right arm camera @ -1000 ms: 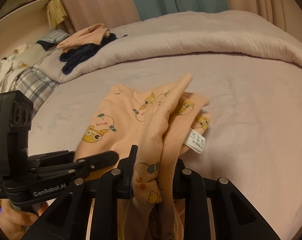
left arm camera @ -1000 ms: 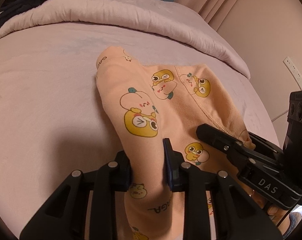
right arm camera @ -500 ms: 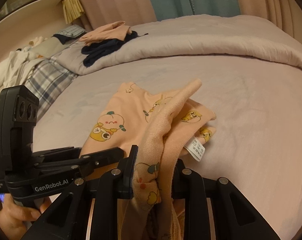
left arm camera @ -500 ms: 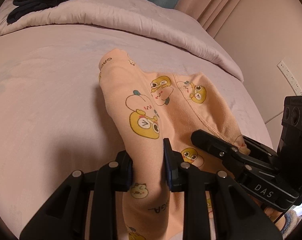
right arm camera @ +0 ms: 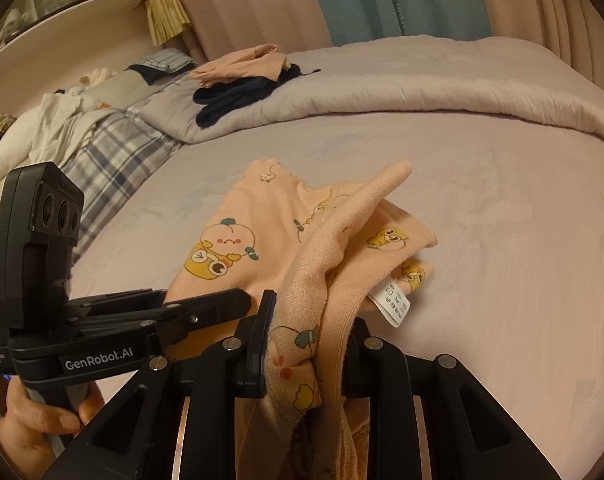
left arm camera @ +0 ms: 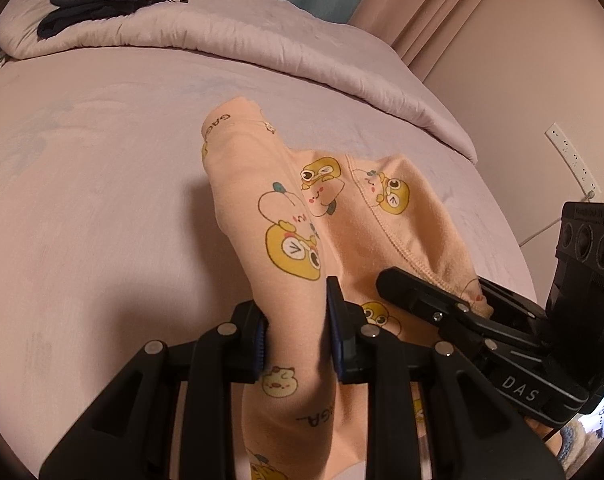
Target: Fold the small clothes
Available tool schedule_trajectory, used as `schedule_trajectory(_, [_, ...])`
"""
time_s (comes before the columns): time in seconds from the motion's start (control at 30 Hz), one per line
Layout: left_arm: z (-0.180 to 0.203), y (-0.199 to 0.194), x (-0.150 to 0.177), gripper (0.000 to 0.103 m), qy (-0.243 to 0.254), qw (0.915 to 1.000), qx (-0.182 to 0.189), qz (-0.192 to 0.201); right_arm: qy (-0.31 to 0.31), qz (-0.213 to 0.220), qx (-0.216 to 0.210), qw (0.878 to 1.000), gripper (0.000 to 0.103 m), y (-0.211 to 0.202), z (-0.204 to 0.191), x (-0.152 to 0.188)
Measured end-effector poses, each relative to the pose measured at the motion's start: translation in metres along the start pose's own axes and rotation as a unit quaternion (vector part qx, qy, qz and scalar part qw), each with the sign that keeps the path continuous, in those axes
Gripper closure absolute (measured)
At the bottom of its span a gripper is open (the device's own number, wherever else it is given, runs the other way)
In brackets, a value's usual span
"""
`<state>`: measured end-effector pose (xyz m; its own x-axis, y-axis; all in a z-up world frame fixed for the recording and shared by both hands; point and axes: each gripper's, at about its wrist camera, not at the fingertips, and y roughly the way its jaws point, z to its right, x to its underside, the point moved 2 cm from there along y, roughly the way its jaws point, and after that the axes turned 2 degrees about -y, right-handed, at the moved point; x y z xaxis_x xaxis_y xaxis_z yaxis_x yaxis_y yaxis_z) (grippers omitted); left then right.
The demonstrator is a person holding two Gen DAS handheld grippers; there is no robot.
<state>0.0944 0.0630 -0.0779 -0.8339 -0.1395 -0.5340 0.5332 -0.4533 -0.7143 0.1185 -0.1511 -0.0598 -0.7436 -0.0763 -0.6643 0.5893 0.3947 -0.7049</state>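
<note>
A small peach garment (left arm camera: pixel 269 220) printed with yellow cartoon ducks lies partly on the pink bed sheet (left arm camera: pixel 81 220). Its near end is lifted in a ridge. My left gripper (left arm camera: pixel 295 334) is shut on one bunched corner of it. In the right wrist view the same peach garment (right arm camera: pixel 261 232) trails forward, a white care label (right arm camera: pixel 394 305) hanging from its hem. My right gripper (right arm camera: pixel 308 344) is shut on the other bunched edge, ribbed band upward. Each gripper shows in the other's view: the right gripper's fingers (left arm camera: pixel 418 292) and the left gripper's fingers (right arm camera: pixel 205 306).
A rolled pink duvet (right arm camera: pixel 422 80) runs across the far side of the bed. A peach and dark navy clothes pile (right arm camera: pixel 241 80) sits on it. Plaid bedding and white laundry (right arm camera: pixel 101 152) lie at left. A wall socket strip (left arm camera: pixel 570 160) is at right. A hand (right arm camera: pixel 41 420) holds the left gripper.
Both grippers have drawn back toward me and risen slightly with the garment held, pulling it along the sheet; more of the far duvet and clothes pile shows now.
</note>
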Motion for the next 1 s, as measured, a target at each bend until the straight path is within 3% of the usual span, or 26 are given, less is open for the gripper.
schedule_trajectory(1.0, [-0.007, -0.086, 0.031, 0.080, 0.018, 0.9973, -0.038, 0.060, -0.065, 0.017, -0.037, 0.997, 0.076, -0.026, -0.061, 0.005])
